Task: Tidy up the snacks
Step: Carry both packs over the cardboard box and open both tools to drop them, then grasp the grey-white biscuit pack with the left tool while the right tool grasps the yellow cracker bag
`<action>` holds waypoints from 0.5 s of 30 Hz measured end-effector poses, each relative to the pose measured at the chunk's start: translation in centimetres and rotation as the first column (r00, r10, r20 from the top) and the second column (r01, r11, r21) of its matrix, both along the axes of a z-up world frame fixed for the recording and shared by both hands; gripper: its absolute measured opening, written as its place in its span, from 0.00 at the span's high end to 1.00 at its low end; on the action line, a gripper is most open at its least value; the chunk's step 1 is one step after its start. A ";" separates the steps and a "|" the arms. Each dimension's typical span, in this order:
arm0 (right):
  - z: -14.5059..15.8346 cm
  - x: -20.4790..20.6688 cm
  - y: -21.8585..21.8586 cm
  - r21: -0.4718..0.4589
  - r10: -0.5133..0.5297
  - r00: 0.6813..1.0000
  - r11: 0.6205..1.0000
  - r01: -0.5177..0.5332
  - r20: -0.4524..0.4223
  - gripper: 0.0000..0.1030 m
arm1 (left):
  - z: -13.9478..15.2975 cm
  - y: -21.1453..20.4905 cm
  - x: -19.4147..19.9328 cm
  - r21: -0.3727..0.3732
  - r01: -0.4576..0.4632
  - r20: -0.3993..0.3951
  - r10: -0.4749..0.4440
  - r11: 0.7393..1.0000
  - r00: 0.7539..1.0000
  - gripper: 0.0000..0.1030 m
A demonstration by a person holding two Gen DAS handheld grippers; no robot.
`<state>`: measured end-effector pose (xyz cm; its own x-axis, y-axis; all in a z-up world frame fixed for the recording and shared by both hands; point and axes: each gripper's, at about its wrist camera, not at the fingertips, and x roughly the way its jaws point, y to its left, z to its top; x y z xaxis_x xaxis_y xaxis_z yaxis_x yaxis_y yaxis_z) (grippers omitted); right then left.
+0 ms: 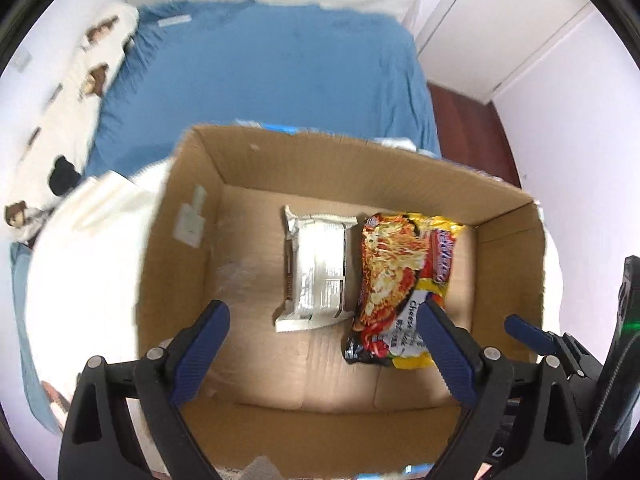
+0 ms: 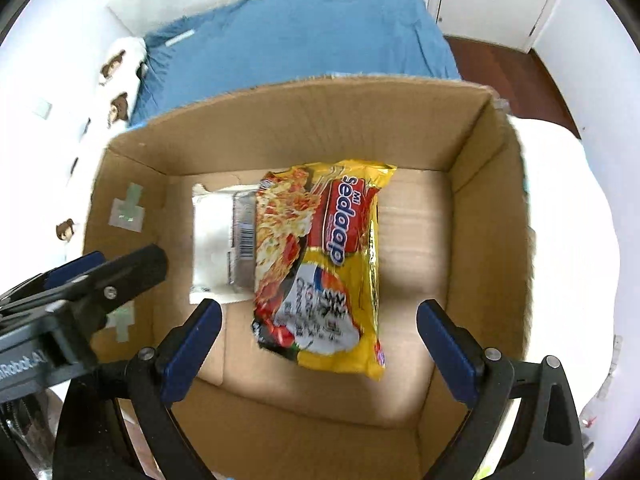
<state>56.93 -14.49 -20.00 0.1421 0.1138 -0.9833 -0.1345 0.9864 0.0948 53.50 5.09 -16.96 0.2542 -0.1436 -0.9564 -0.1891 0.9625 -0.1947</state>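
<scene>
An open cardboard box (image 1: 192, 200) (image 2: 492, 200) sits on a bed. Inside it lie a silver snack packet (image 1: 316, 276) (image 2: 220, 240) on the left and a yellow and red Sedaap noodle packet (image 1: 400, 280) (image 2: 324, 264) on the right, side by side on the box floor. My left gripper (image 1: 324, 336) is open and empty, above the near part of the box. My right gripper (image 2: 320, 336) is open and empty, above the noodle packet's near end. The right gripper shows at the left wrist view's right edge (image 1: 532, 336); the left gripper shows at the right wrist view's left edge (image 2: 120, 268).
The bed has a blue sheet (image 1: 272, 68) (image 2: 304, 32). A white bear-print pillow (image 1: 60, 128) lies at its left. White bedding (image 1: 88, 272) (image 2: 568, 240) surrounds the box. A white door (image 1: 500, 32) and dark wooden floor (image 1: 472, 128) are at the far right.
</scene>
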 end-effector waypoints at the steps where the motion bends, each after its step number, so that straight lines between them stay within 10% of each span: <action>1: 0.5 -0.4 -0.1 0.006 0.000 1.000 1.000 0.000 0.020 0.03 | 1.2 0.0 -1.2 0.021 -0.001 0.030 0.001 1.000 1.000 0.07; 8: 5.7 -6.0 2.2 0.057 -0.020 0.990 0.998 0.013 0.138 0.03 | 6.0 1.6 -7.1 0.097 -0.054 0.158 0.038 0.994 0.987 0.07; 15: 4.0 -13.9 3.3 0.184 -0.085 0.992 0.981 0.066 0.094 0.03 | 3.2 7.5 -16.6 0.124 -0.245 0.129 0.229 0.962 0.965 0.07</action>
